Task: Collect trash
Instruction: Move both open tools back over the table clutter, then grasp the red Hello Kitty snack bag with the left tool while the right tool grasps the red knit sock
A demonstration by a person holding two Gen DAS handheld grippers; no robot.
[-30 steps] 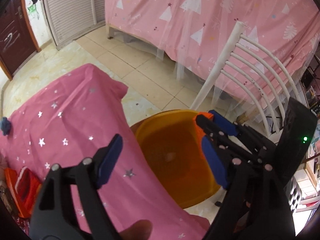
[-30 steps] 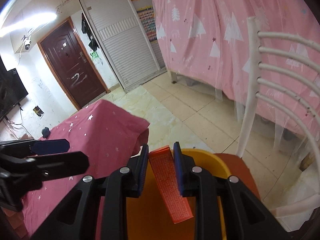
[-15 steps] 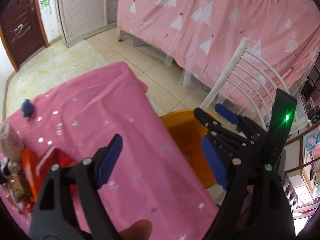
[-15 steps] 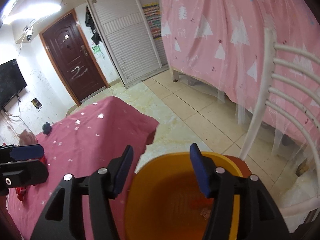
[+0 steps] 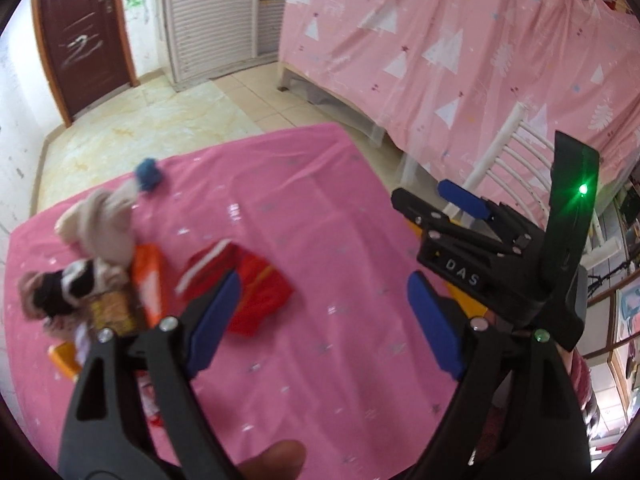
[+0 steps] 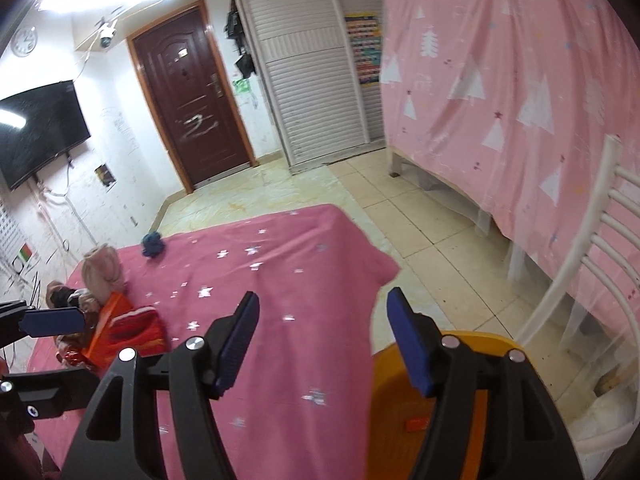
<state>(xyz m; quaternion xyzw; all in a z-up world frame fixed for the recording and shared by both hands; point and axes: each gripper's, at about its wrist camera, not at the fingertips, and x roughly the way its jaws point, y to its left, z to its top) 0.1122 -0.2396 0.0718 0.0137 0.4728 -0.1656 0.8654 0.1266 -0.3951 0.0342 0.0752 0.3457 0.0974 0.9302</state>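
A red wrapper [image 5: 256, 288] and an orange packet [image 5: 149, 280] lie among a litter pile on the pink starred tablecloth [image 5: 304, 216]; both show in the right wrist view, the wrapper [image 6: 132, 332] and the packet [image 6: 110, 308]. My left gripper [image 5: 324, 320] is open and empty above the cloth, just right of the red wrapper. My right gripper [image 6: 324, 340] is open and empty over the table's right edge, beside the orange bin [image 6: 394, 408]. An orange piece [image 6: 418, 424] lies inside the bin. The right gripper also shows in the left wrist view [image 5: 436, 204].
A beige cloth lump [image 5: 100, 220], a black-and-white item [image 5: 64, 284] and a blue ball [image 5: 149, 174] lie at the table's left. A white slatted chair [image 6: 580, 280] stands right of the bin. A pink curtained bed [image 6: 520, 92] is behind it.
The right gripper opened and the orange packet it held dropped into the bin. Both grippers swung left from the bin toward the table and the litter pile.
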